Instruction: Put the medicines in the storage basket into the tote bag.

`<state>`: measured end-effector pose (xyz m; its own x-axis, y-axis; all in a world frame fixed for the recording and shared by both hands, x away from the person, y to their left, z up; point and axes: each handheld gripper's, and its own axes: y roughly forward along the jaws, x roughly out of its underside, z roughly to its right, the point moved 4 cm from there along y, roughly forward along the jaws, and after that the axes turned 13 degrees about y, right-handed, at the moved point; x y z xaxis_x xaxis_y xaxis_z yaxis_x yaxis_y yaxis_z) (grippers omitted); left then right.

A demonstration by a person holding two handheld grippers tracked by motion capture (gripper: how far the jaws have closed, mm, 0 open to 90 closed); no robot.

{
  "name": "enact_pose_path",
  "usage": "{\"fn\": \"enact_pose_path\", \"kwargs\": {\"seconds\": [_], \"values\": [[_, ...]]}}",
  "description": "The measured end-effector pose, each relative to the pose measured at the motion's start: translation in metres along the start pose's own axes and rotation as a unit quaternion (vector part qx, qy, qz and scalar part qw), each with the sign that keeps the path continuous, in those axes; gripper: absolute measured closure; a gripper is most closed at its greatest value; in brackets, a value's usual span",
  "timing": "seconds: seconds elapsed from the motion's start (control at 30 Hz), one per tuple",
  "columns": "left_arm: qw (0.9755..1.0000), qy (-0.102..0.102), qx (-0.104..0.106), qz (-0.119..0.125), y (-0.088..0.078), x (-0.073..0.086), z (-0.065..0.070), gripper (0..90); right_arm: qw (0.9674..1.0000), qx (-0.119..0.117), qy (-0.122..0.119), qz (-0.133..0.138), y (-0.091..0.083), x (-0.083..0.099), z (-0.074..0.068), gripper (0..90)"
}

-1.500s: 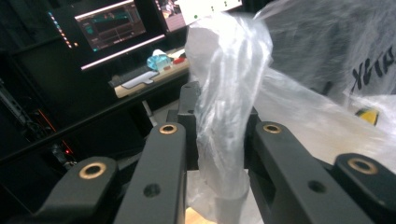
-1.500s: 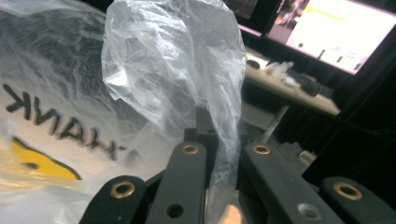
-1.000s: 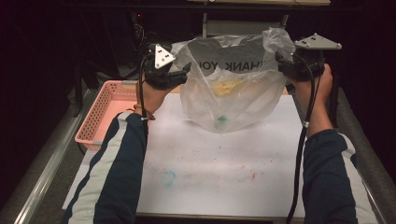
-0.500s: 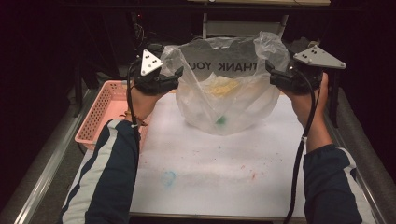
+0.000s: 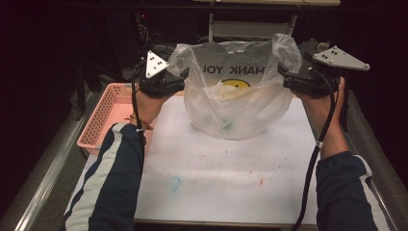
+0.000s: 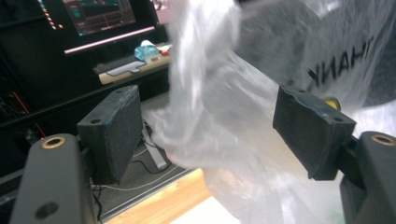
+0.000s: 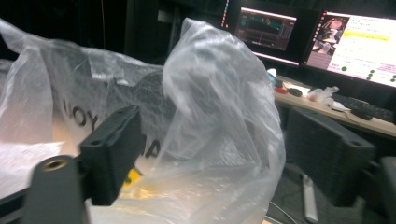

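A clear plastic bag [image 5: 235, 103] printed with "THANK YOU" and a yellow smiley stands on the white table top [image 5: 226, 173], its mouth held up and something pale and a small green item inside. My left gripper [image 5: 180, 79] is at the bag's left handle. In the left gripper view its pads [image 6: 114, 133] stand wide apart, with loose plastic [image 6: 219, 112] between them, unpressed. My right gripper [image 5: 287, 79] is at the right handle. Its jaws have just been opening, and the crumpled handle [image 7: 215, 102] hangs free between them.
A pink perforated basket [image 5: 103, 115] sits at the table's left edge, close to my left forearm. Lit monitors [image 7: 359, 42] and a cluttered desk stand beyond the table. The white top has faint colour stains in front of the bag.
The bag has sunk and now rests spread on the table. My left hand shifted left and slightly lower; the right hand dropped, and the right handle now stands loose above it.
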<state>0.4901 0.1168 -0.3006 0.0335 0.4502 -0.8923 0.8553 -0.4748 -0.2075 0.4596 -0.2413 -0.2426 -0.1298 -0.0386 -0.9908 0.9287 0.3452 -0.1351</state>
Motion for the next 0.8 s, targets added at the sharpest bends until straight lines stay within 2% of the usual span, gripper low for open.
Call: {"fn": "enact_pose_path", "kwargs": {"seconds": [0.1, 0.23, 0.33, 0.57, 0.7, 0.8], "values": [[0.9999, 0.007, 0.002, -0.008, 0.004, 0.004, 0.007, 25.0, 0.9999, -0.010, 0.000, -0.007, -0.006, -0.001, -0.006, 15.5], [0.9998, 0.014, 0.009, -0.012, 0.005, 0.007, 0.014, 30.4, 0.9996, -0.024, 0.014, -0.003, -0.019, 0.000, -0.013, 13.9], [0.9997, 0.016, 0.013, -0.011, 0.003, 0.011, 0.017, 27.8, 0.9996, -0.023, 0.013, 0.004, -0.029, 0.007, -0.015, 13.6], [0.9990, 0.040, 0.018, -0.011, -0.012, 0.029, 0.030, 22.6, 0.9998, -0.014, -0.010, -0.009, -0.035, 0.042, -0.015, 14.4], [0.9991, 0.039, 0.017, -0.002, -0.025, 0.037, 0.032, 22.3, 0.9996, -0.016, 0.001, -0.021, -0.036, 0.062, -0.012, 15.7], [0.9993, 0.029, 0.022, 0.009, -0.038, 0.044, 0.032, 22.3, 0.9995, -0.017, 0.004, -0.028, -0.037, 0.073, -0.009, 15.8]]}}
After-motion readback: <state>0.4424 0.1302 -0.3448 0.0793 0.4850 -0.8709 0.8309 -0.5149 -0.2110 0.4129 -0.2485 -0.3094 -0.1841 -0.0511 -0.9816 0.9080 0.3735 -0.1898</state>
